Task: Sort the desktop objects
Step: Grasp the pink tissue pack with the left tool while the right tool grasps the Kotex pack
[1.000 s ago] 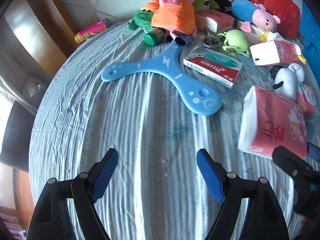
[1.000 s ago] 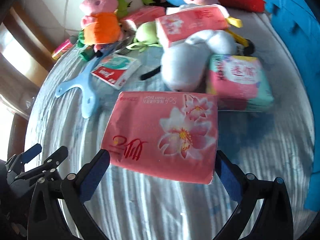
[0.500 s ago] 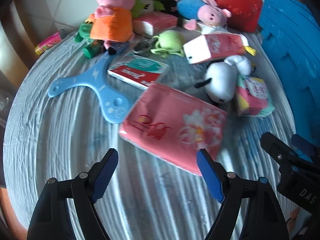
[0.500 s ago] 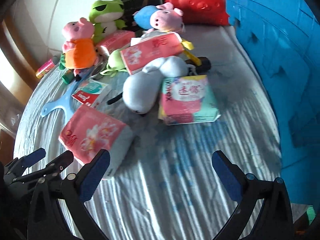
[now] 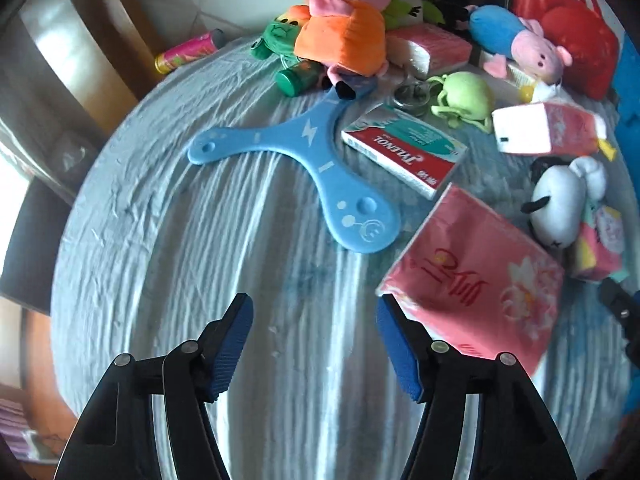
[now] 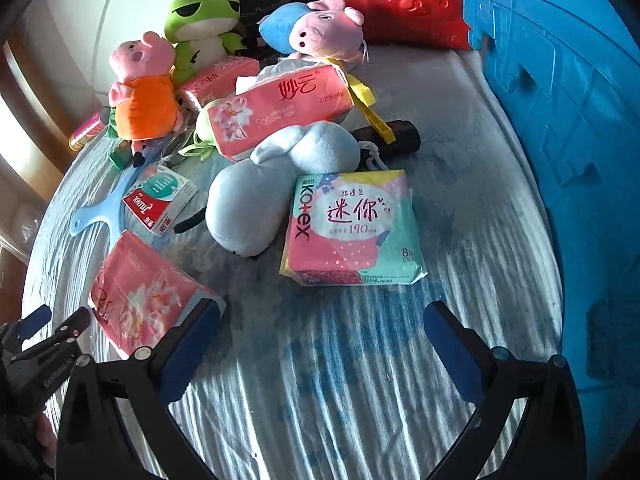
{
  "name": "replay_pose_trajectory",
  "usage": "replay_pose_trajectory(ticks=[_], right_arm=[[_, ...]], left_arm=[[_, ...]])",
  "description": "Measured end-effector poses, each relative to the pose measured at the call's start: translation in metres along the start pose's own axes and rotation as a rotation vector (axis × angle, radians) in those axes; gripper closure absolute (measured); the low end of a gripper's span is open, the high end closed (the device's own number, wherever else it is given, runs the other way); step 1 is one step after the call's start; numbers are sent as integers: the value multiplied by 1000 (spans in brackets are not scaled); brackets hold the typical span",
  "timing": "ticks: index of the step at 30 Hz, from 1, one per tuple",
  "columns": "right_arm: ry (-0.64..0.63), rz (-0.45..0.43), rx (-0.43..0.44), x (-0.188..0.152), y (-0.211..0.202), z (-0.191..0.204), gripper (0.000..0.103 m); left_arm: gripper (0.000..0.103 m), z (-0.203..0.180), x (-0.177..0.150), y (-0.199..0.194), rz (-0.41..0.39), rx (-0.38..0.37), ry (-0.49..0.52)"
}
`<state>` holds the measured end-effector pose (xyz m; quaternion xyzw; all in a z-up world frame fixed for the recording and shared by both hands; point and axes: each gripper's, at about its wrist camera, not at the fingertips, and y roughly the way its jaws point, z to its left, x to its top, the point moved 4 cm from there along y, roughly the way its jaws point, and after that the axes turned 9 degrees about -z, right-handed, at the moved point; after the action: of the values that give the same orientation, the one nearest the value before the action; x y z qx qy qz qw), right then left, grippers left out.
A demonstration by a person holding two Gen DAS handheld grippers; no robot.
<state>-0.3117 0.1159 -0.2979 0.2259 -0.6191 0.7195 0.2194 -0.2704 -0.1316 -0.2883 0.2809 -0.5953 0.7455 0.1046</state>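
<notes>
Both tongs released and empty, left tongs (image 5: 314,340) just narrowing, right tongs (image 6: 322,344) spread; pink tissue pack (image 5: 476,280) lies on tabletop (image 5: 200,240) beside left's pad: closing now would likely nudge it, not grip

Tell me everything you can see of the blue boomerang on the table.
The blue boomerang is a flat three-armed piece of what looks like light blue plastic, lying flat on the striped cloth. It bears a lightning mark at its hub, round dimples and a smiley on its near arm. Its far arm tip is hidden under the orange-dressed pig plush. The red-and-green box lies close beside it; contact is unclear.
</notes>
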Motion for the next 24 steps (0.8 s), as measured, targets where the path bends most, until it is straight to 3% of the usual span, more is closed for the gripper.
replay_pose_trajectory(ticks=[4, 6, 7, 8, 10, 14, 18, 24], right_arm=[[-44, 18, 10, 4, 10, 6, 0], [-90, 12, 9, 7, 14, 13, 6], [-115, 7, 1, 9, 17, 18, 18], [-140, 1, -11, 10, 20, 22, 22], [-184, 3, -44, 11, 29, 30, 21], [-346, 18, -91, 2, 41, 55, 21], [-346, 62, 38, -14, 35, 76, 21], [-259, 144, 252, -39, 22, 103, 22]], left_arm=[[39, -23, -11, -12, 14, -39, 16], [39, -27, -20, -7, 35, -20, 23], [44, -26, -25, -2, 45, -6, 23], [56, -25, -28, 4, 64, 3, 19], [64, -20, -32, 15, 87, 1, 2], [67, -17, -25, 30, 57, 16, 0], [78, -3, -8, 37, 37, 47, -4], [76, 36, 9, 24, 5, 90, -57]])
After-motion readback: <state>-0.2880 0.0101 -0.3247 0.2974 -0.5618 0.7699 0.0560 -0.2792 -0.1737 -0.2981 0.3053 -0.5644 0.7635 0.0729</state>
